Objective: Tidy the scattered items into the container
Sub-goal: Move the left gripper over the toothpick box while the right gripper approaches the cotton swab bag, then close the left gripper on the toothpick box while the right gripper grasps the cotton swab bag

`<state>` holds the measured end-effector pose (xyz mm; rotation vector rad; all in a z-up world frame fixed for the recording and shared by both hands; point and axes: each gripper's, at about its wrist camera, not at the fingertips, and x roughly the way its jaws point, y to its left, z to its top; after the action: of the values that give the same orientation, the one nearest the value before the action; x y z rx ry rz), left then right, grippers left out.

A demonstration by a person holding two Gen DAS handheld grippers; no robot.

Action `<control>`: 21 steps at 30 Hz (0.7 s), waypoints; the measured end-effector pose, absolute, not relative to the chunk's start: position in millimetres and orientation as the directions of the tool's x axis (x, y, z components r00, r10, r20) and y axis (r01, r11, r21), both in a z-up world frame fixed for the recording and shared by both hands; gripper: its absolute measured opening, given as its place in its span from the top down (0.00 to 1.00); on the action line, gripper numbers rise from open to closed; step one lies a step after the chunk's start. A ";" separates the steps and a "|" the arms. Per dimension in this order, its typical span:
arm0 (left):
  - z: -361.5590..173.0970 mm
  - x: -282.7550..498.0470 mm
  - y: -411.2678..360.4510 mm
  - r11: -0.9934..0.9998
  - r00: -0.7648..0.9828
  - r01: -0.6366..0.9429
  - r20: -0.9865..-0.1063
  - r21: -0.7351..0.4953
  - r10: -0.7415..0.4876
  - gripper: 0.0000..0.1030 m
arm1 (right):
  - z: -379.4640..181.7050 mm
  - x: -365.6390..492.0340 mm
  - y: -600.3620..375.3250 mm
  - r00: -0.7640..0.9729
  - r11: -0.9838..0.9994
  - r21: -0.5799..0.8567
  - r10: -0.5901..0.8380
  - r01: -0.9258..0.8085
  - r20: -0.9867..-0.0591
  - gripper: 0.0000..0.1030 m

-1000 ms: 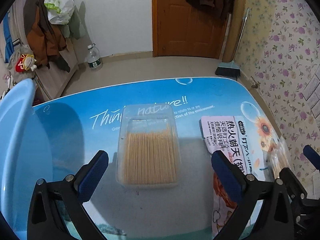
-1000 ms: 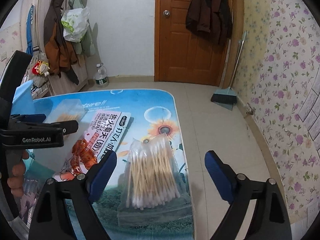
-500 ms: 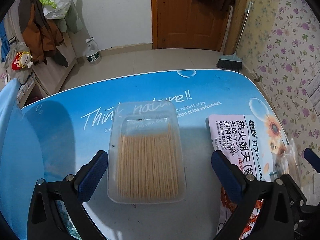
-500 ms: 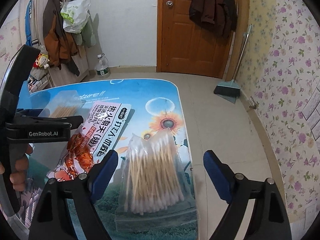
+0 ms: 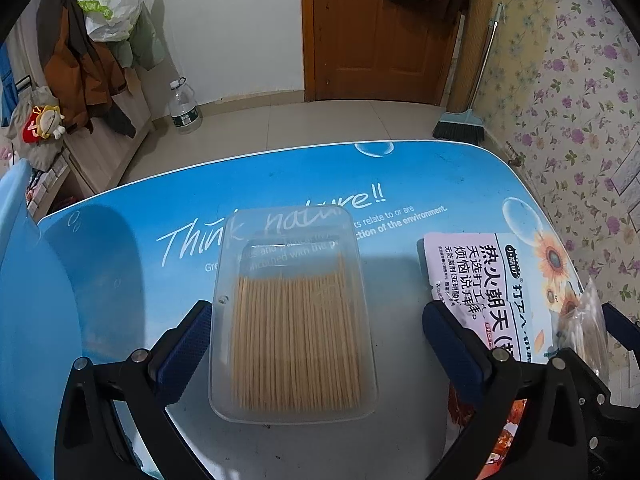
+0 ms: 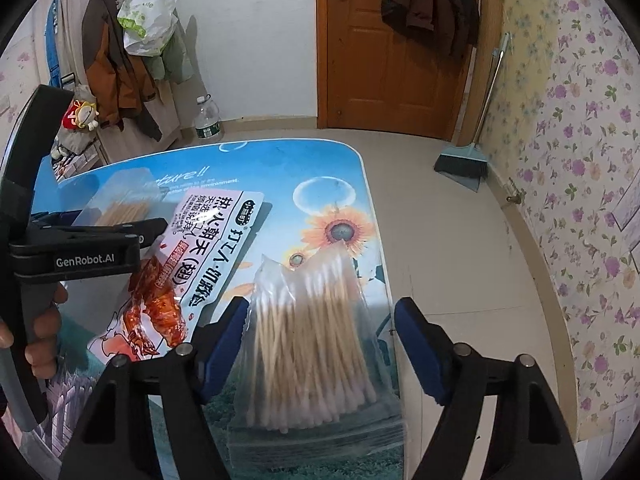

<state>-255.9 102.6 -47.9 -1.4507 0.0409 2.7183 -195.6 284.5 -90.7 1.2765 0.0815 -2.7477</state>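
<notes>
While our left gripper [image 5: 316, 344] hangs with its jaws spread wide, the clear toothpick box [image 5: 294, 312] lies flat on the blue table [image 5: 120, 248] between the fingers, its left edge just beside the left pad and well clear of the right. Our right gripper [image 6: 320, 344] has just been narrowing its jaws around the bag of cotton swabs [image 6: 316, 344], the left pad at the bag's edge, the right still apart. Between the two lies a snack packet [image 6: 192, 264], and the blue container [image 5: 16, 280] stands at far left.

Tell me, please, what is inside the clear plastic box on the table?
The clear plastic box holds a dense layer of wooden toothpicks, lying side by side. Its far end looks empty. What lies beneath the sticks is covered.
</notes>
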 end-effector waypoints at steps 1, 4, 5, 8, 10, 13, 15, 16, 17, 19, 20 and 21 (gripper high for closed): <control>-48.7 -255.6 102.2 -0.998 -0.555 -0.065 -0.831 -0.005 0.041 0.00 | -91.2 -195.7 284.0 -0.638 -0.992 -0.004 -0.077 0.125 -0.766 0.25; -48.6 -255.5 102.5 -0.998 -0.555 -0.065 -0.831 -0.005 0.041 0.00 | -93.5 -197.2 282.0 -0.630 -0.991 -0.009 -0.077 0.133 -0.773 0.26; -48.6 -255.7 102.5 -0.998 -0.555 -0.065 -0.831 -0.005 0.040 0.00 | -93.6 -197.5 281.5 -0.629 -0.991 -0.009 -0.078 0.134 -0.774 0.26; -48.6 -255.9 102.7 -0.998 -0.555 -0.065 -0.831 -0.004 0.040 0.00 | -93.6 -197.6 281.7 -0.628 -0.991 -0.010 -0.078 0.135 -0.774 0.26; -48.6 -255.9 102.8 -0.998 -0.555 -0.065 -0.831 -0.004 0.040 0.00 | -93.4 -197.6 282.1 -0.627 -0.990 -0.007 -0.084 0.141 -0.775 0.27; -49.1 -255.4 102.5 -0.998 -0.555 -0.065 -0.831 -0.004 0.039 0.00 | -93.1 -197.3 283.1 -0.632 -0.990 -0.008 -0.084 0.142 -0.770 0.28; -49.1 -255.4 102.3 -0.998 -0.555 -0.065 -0.831 -0.006 0.041 0.00 | -93.2 -198.1 283.7 -0.633 -0.990 -0.008 -0.085 0.143 -0.769 0.30; -48.9 -255.4 102.3 -0.998 -0.556 -0.064 -0.830 -0.005 0.040 0.00 | -93.3 -197.7 283.6 -0.633 -0.989 -0.006 -0.088 0.145 -0.769 0.31; -48.8 -255.5 102.5 -0.998 -0.555 -0.064 -0.831 -0.006 0.041 0.00 | -93.3 -197.7 283.9 -0.633 -0.989 -0.001 -0.093 0.147 -0.768 0.31; -48.8 -255.0 102.3 -0.998 -0.555 -0.065 -0.831 -0.006 0.041 0.00 | -93.7 -197.4 283.8 -0.634 -0.989 -0.002 -0.093 0.148 -0.768 0.32; -48.8 -254.7 102.0 -0.998 -0.555 -0.065 -0.831 -0.007 0.042 0.00 | -93.7 -197.1 284.1 -0.635 -0.989 -0.001 -0.095 0.148 -0.767 0.32; -48.7 -254.8 101.4 -0.998 -0.556 -0.065 -0.830 -0.008 0.043 0.00 | -93.7 -196.9 284.4 -0.635 -0.989 -0.001 -0.095 0.149 -0.767 0.33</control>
<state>-254.8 101.4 -48.7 -1.4496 0.0364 2.7174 -196.9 284.4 -93.7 1.2712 0.0963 -2.7229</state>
